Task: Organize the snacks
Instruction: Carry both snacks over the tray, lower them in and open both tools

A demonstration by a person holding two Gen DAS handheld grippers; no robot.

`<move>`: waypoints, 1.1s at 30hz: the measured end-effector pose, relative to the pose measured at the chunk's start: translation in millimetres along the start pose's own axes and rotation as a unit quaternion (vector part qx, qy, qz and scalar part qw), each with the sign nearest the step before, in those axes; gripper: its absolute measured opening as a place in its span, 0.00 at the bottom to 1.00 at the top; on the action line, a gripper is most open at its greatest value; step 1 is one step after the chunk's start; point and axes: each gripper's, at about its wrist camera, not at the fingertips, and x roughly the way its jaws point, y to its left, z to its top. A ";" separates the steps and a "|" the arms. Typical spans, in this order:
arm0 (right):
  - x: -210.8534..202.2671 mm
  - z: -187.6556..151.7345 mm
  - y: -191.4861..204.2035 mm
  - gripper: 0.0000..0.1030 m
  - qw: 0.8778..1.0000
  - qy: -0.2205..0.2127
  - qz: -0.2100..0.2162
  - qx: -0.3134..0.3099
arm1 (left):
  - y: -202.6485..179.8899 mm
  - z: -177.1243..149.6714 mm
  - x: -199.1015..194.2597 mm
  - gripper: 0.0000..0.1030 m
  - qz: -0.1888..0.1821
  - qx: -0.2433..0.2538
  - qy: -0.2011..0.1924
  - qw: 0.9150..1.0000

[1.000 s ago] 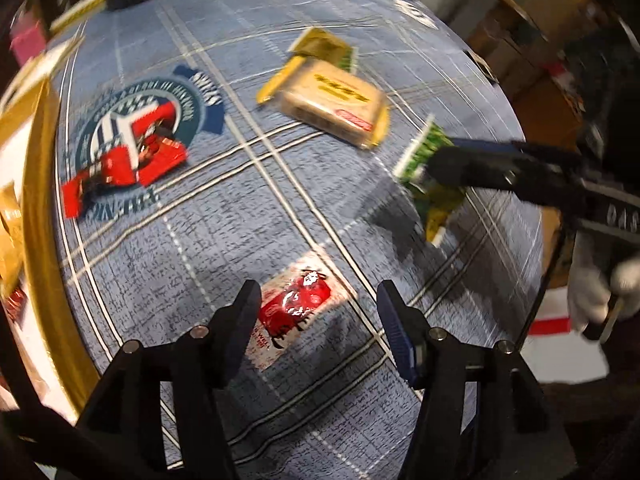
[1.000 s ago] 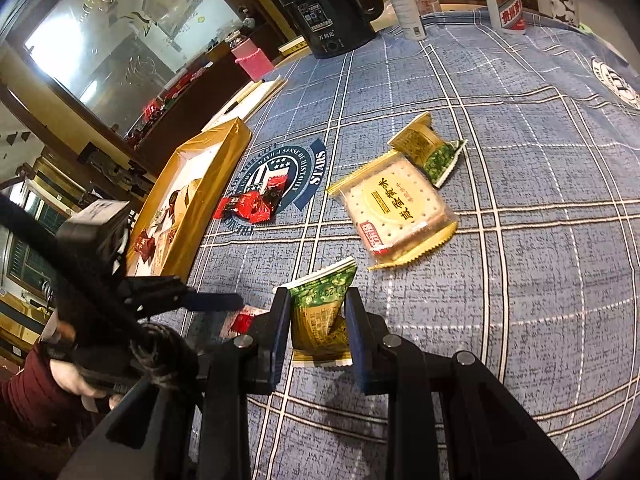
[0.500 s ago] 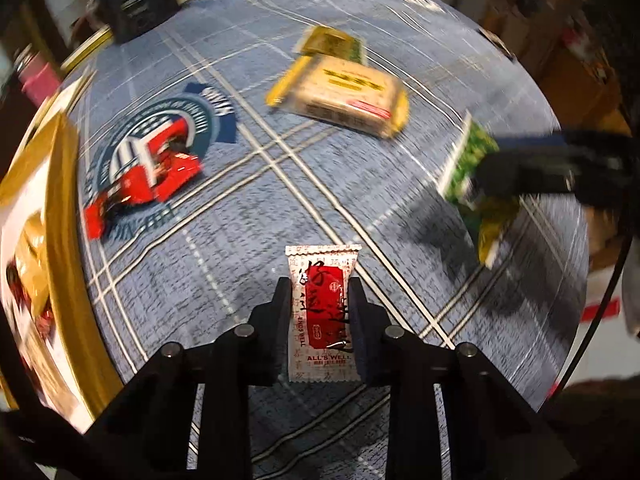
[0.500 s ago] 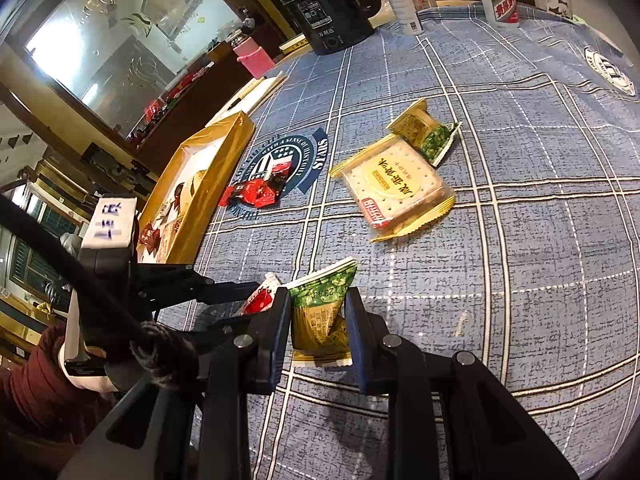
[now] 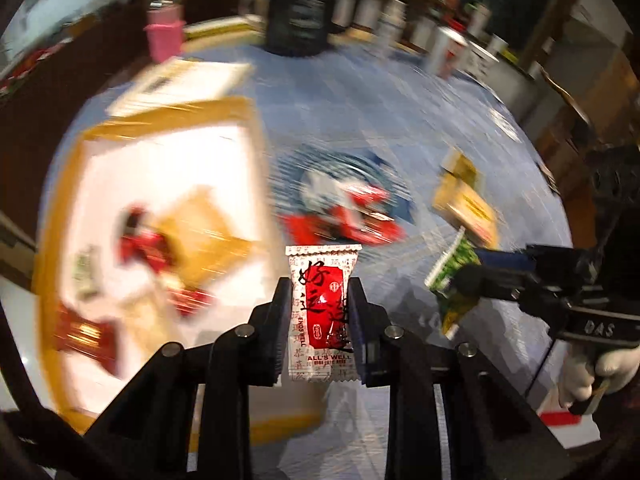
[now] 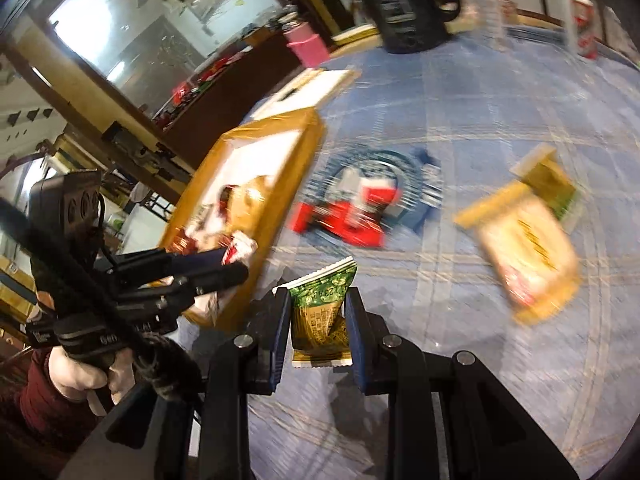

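The left tongs (image 5: 320,312) are clenched on a red-and-white sachet (image 5: 322,312), lifted above the desk (image 5: 400,152), with the gold box (image 5: 256,152) just to their left. The right tongs (image 6: 318,332) grip a green packet (image 6: 320,320), red snacks (image 6: 344,220) lying ahead.

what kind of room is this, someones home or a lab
Probably a home dining room: a table under a blue plaid tablecloth, a black electric kettle at its far edge, and a framed mirror over a wooden sideboard.

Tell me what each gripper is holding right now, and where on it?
Left gripper pinches the red-and-white packet by its side edges, lower half. Right gripper pinches the green packet the same way, across its middle.
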 end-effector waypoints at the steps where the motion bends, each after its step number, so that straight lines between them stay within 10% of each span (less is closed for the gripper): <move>1: 7.8 6.0 8.8 0.25 1.000 -0.001 0.004 -0.005 | 13.3 4.4 -1.1 0.28 0.007 -0.006 -0.002 1.000; 15: 130.2 106.6 98.7 0.25 1.000 -0.009 0.010 -0.026 | 160.5 57.3 36.1 0.28 0.070 -0.079 0.013 0.994; 33: 170.8 121.2 108.5 0.28 0.999 0.010 -0.017 -0.026 | 172.7 59.0 49.4 0.42 0.046 -0.099 0.033 0.993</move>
